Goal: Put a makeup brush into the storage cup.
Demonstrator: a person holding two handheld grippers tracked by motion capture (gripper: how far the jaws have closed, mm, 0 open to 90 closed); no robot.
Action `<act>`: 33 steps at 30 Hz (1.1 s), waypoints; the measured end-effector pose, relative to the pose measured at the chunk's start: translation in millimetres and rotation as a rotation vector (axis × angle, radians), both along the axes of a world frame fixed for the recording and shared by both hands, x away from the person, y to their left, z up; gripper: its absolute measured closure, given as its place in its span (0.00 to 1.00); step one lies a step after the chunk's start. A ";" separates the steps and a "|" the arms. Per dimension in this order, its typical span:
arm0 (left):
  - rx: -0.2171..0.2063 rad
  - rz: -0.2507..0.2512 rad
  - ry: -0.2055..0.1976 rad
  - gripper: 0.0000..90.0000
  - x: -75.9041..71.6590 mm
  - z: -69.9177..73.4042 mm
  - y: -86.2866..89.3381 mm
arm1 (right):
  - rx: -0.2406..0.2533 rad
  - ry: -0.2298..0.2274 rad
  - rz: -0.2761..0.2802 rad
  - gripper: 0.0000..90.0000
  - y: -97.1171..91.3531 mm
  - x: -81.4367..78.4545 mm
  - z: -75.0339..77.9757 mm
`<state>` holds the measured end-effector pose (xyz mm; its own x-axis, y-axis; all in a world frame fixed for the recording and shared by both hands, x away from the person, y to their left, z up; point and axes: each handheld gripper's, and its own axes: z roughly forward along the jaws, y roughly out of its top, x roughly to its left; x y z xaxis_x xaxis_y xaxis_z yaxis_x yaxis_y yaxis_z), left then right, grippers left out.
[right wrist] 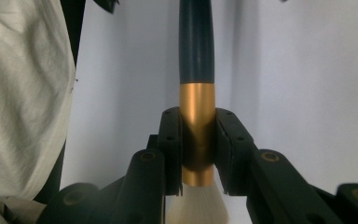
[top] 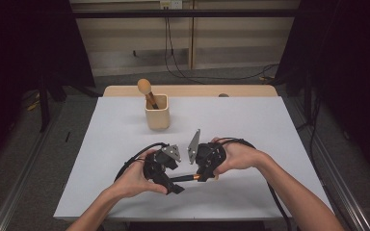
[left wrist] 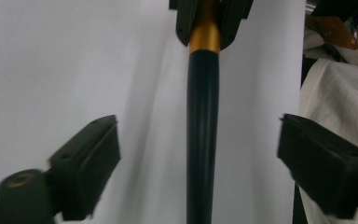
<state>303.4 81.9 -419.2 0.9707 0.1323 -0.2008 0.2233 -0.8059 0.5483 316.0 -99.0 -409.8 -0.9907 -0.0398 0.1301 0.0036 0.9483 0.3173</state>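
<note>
A makeup brush (top: pixel 185 178) with a dark handle (left wrist: pixel 202 130), a gold ferrule (right wrist: pixel 197 100) and pale bristles (right wrist: pixel 196 207) is held level over the white table's front middle. My right gripper (right wrist: pixel 198 135) is shut on the ferrule and appears right of centre in the high view (top: pixel 203 177). My left gripper (left wrist: pixel 200 144) is open: its jaws stand on either side of the handle, with a clear gap on both sides. It faces the right gripper from the left (top: pixel 173 185).
A beige cup (top: pixel 157 118) stands at the table's back middle and holds another brush with a tan round head (top: pixel 145 87). The white table top (top: pixel 250 125) has free room to both sides. A white garment (right wrist: pixel 23 102) hangs beside the table's near edge.
</note>
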 end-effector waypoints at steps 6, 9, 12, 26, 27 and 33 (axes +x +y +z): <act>-0.038 0.005 -0.016 0.34 2.8 2.1 -2.4 | 0.024 -0.002 -0.016 0.82 -2.0 3.0 -0.2; -0.029 0.005 -0.014 0.43 2.8 0.3 -5.0 | 0.025 -0.001 -0.015 0.82 -1.1 2.4 0.4; -0.040 0.002 -0.020 0.50 3.0 -1.1 -6.7 | 0.034 -0.003 -0.016 0.82 -0.6 2.4 0.5; -0.061 0.012 -0.032 0.72 3.7 1.1 -11.4 | 0.077 -0.023 -0.026 0.82 -3.5 3.8 3.0; -0.063 0.009 -0.030 0.72 3.5 1.2 -12.1 | 0.079 -0.020 -0.030 0.82 -3.4 3.5 2.7; -0.075 0.016 -0.041 0.78 3.8 0.0 -12.2 | 0.082 -0.022 -0.037 0.82 -4.9 2.4 3.3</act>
<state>307.2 69.7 -419.2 0.9762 0.1339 -0.1704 0.2116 -0.7589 0.6159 318.3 -103.9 -406.5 -0.9942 -0.0132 0.1066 0.0301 0.9186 0.3939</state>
